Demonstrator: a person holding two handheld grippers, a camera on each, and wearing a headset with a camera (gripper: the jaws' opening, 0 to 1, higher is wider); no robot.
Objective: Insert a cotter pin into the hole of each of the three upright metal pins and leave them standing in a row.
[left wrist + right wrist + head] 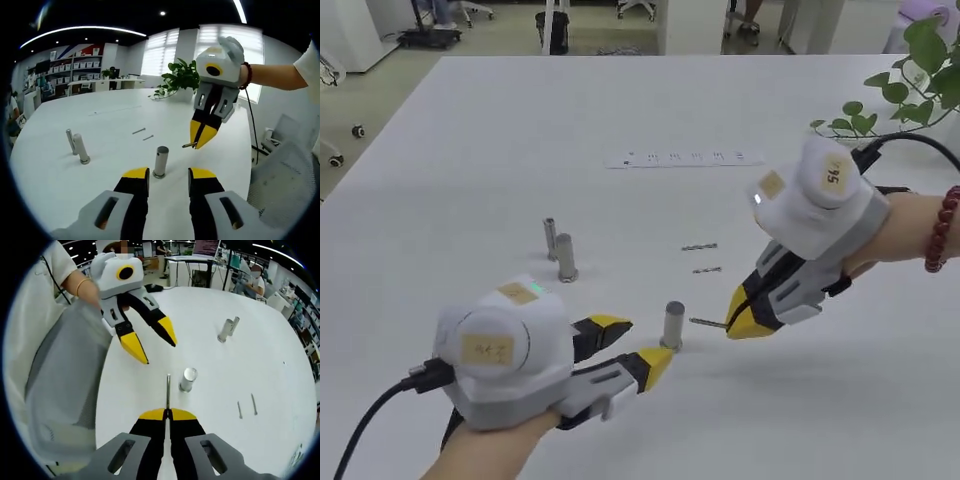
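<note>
Near the table's front stands one upright metal pin [673, 325] [161, 161] [188, 379]. My right gripper [744, 326] [202, 141] [167, 414] is shut on a thin cotter pin [706, 322] [189, 145] [168, 390], whose free end points at that metal pin from the right, a short gap away. My left gripper [635, 343] [169, 176] [157, 347] is open, its yellow tips just left of the pin and apart from it. Two more metal pins [566, 258] [81, 148] [227, 330] stand close together farther left. Two spare cotter pins [701, 257] [143, 134] [247, 406] lie on the table.
A white power strip [685, 158] lies across the middle of the white table [470, 180]. A potted plant [910, 90] [180, 77] stands at the far right edge. Chairs and desks stand beyond the table.
</note>
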